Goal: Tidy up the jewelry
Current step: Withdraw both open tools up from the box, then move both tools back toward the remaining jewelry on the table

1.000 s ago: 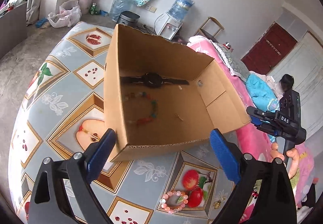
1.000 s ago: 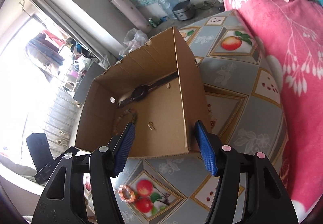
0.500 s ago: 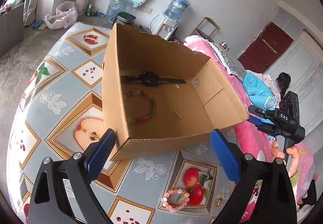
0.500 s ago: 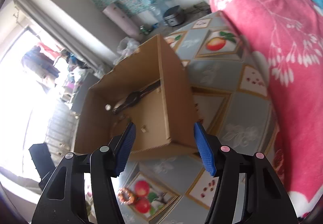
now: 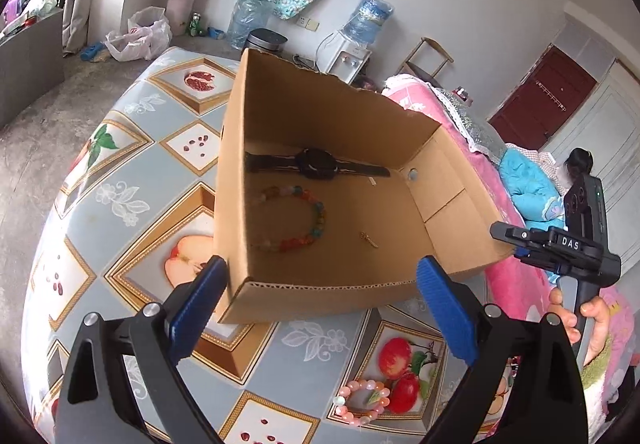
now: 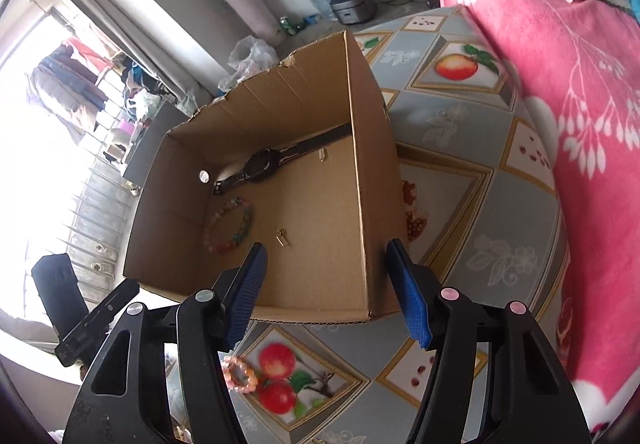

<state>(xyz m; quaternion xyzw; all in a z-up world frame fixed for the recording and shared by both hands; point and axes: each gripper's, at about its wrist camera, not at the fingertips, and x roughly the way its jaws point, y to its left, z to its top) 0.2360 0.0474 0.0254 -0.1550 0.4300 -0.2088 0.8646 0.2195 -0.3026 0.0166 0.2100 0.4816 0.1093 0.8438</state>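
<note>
Hovering above the table (image 5: pixel 132 200), the left gripper (image 5: pixel 320 314) is holding its blue fingers (image 5: pixel 198 304) spread wide and empty, framing the near wall of the box (image 5: pixel 320 290). The right gripper (image 6: pixel 334 290) is likewise gaping, gripping nothing — its fingers straddling the box's near corner. Inside the box a watch (image 5: pixel 318 164) is lying along the far wall, a multicoloured bracelet (image 5: pixel 298 220) just in front of it, a small gold piece (image 5: pixel 369 240) nearby. A pink bracelet (image 5: pixel 362 402) is sitting on the table outside the box, nearer the cameras.
</note>
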